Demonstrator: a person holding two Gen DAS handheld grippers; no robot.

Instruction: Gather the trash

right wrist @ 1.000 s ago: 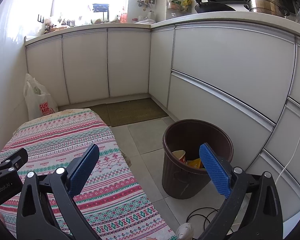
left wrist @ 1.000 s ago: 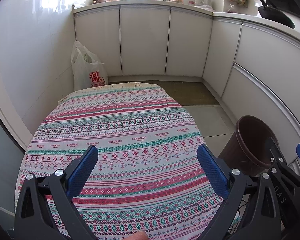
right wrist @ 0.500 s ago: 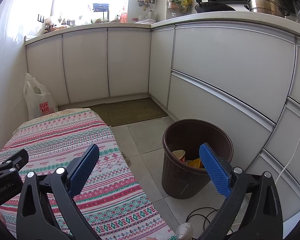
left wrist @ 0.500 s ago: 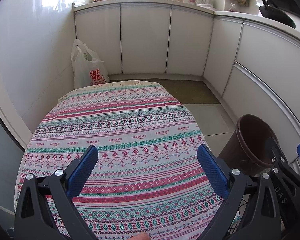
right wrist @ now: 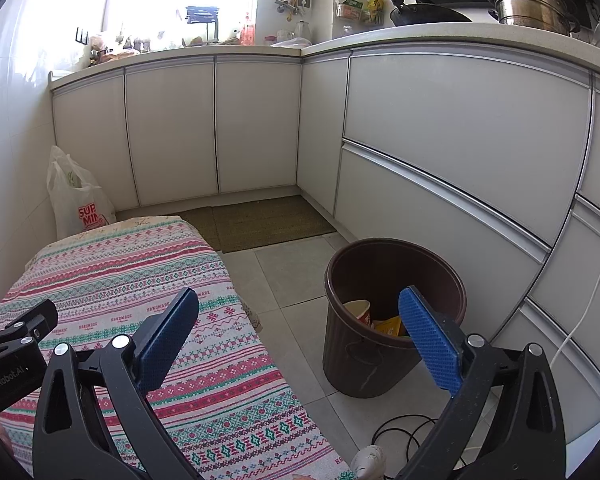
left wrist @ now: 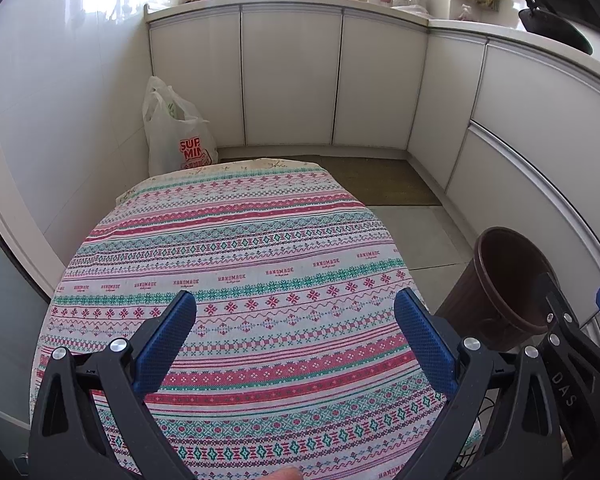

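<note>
A brown ribbed trash bin (right wrist: pixel 364 344) stands on the tiled floor to the right of the table; in the left wrist view the bin (left wrist: pixel 496 280) shows at the right edge. Inside it lie a paper cup (right wrist: pixel 358 310) and a yellow wrapper (right wrist: pixel 388 326). My left gripper (left wrist: pixel 295 304) hangs open over the patterned tablecloth (left wrist: pixel 236 248), with nothing between its blue pads. My right gripper (right wrist: pixel 299 308) is open too, its right pad in front of the bin's rim, and holds nothing. No loose trash shows on the cloth.
A white plastic shopping bag (left wrist: pixel 176 136) leans against the wall beyond the table. White cabinets (right wrist: pixel 460 128) curve around the back and right. A doormat (right wrist: pixel 268 220) lies on the floor, and a black cable (right wrist: pixel 408 432) coils near the bin. A pan (right wrist: pixel 420 12) and pots sit on the counter.
Both views have shifted very slightly; both grippers stay open and empty, and nothing on the table or in the bin has moved.
</note>
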